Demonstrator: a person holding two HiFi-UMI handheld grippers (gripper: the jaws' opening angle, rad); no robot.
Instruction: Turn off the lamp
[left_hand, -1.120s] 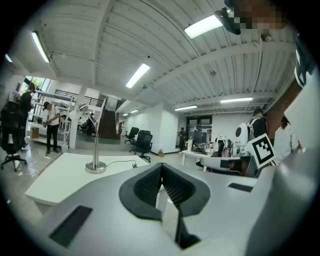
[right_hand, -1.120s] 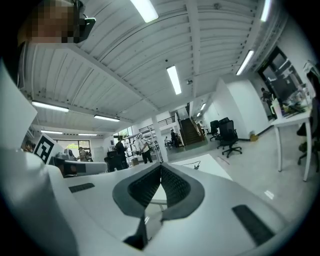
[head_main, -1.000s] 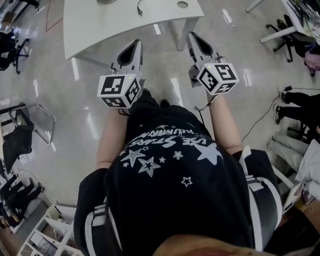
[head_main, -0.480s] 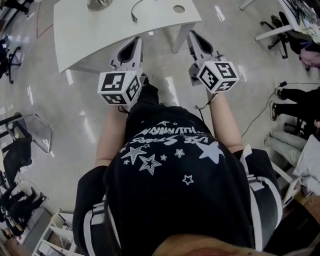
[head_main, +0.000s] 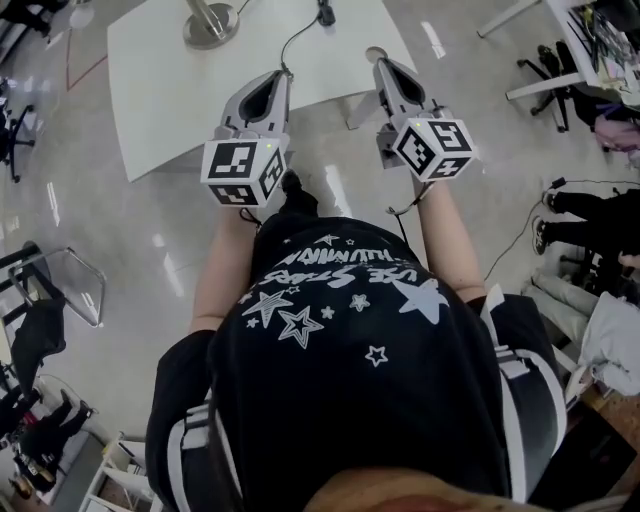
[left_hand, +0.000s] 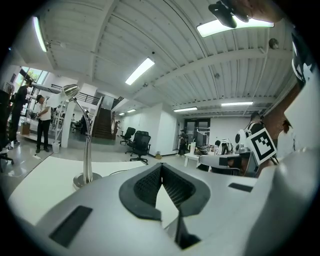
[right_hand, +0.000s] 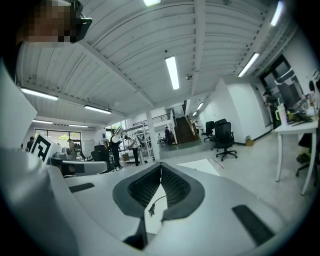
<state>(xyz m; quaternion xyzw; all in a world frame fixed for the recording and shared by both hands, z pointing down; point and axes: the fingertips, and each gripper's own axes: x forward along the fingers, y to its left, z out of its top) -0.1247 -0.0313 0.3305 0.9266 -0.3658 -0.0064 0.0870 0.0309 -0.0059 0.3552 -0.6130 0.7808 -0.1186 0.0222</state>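
A silver desk lamp stands on a white table (head_main: 170, 90). Its round base (head_main: 211, 22) sits at the table's far side. In the left gripper view the lamp's curved stem (left_hand: 88, 150) rises left of the jaws to a small head (left_hand: 70, 91). A black cord (head_main: 297, 40) with an inline switch (head_main: 325, 14) lies on the table; the right gripper view shows the cord (right_hand: 151, 207) through its jaws. My left gripper (head_main: 276, 76) and right gripper (head_main: 384, 66) reach side by side over the table's near edge. Both are shut and empty.
Office chairs (head_main: 555, 60) stand by another desk at the right, and a chair (head_main: 60, 280) stands on the left. A person's legs (head_main: 590, 205) are at the right edge. White shelving (head_main: 110, 480) is at the bottom left. People (left_hand: 42, 122) stand far off.
The person has walked forward, so both grippers now reach the table's edge. The lamp base and the cord's switch have come into the head view.
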